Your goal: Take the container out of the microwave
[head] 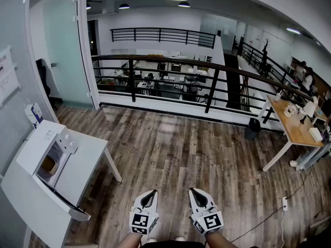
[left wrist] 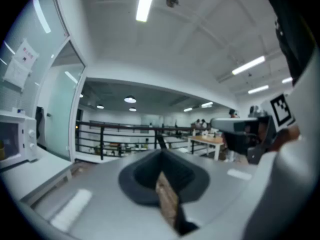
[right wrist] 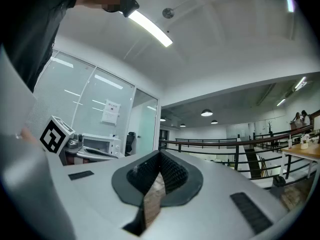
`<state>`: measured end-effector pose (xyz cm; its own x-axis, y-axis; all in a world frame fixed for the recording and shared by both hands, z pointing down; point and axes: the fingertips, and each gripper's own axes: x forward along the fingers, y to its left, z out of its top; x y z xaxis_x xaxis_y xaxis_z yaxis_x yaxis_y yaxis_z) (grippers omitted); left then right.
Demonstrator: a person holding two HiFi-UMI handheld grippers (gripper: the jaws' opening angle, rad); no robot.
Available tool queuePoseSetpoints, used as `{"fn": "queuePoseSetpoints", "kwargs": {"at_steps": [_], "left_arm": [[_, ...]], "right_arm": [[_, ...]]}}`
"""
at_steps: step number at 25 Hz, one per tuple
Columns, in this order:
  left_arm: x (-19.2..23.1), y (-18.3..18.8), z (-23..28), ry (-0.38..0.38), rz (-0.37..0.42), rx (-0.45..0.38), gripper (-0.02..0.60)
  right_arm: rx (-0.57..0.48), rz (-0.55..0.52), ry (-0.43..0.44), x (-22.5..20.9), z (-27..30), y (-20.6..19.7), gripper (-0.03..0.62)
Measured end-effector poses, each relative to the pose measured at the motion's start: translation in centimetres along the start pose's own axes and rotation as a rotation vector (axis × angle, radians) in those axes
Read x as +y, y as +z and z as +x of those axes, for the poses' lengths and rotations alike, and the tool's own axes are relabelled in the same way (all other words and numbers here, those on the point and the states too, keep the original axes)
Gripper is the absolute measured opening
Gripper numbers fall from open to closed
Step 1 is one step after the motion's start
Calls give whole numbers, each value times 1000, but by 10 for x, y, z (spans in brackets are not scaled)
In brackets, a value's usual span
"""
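The white microwave stands on a white table at the far left of the head view, its window facing right. Through the window shows a brown container. My left gripper and right gripper hang side by side low in the middle, over the wooden floor and well away from the microwave. Both have their jaws pressed together with nothing between them. The left gripper view has the microwave at its left edge, and the right gripper view has the microwave small at the left.
A black railing crosses the room ahead. A wooden desk with clutter stands at the right, a black bin beside it. A power strip with its cable lies on the floor at the lower right. A glass door is behind the microwave table.
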<state>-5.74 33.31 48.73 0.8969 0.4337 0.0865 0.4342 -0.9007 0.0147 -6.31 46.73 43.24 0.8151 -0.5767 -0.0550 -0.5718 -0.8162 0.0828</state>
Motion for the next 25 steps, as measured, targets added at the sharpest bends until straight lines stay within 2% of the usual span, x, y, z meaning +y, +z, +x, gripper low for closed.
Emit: {"fn": "queuePoseSetpoints", "kwargs": {"at_steps": [9, 14, 18, 25], "left_arm": [[-11, 10, 18, 53, 22, -9, 6], [-25, 5, 30, 53, 34, -2, 6], [-39, 4, 38, 60, 27, 23, 6], [-42, -2, 43, 124, 9, 28, 6]], "right_arm": [[-23, -6, -19, -30, -13, 6, -2], [-52, 8, -20, -48, -22, 8, -2], [-86, 43, 33, -55, -28, 8, -2], [-102, 72, 119, -62, -21, 2, -2]]}}
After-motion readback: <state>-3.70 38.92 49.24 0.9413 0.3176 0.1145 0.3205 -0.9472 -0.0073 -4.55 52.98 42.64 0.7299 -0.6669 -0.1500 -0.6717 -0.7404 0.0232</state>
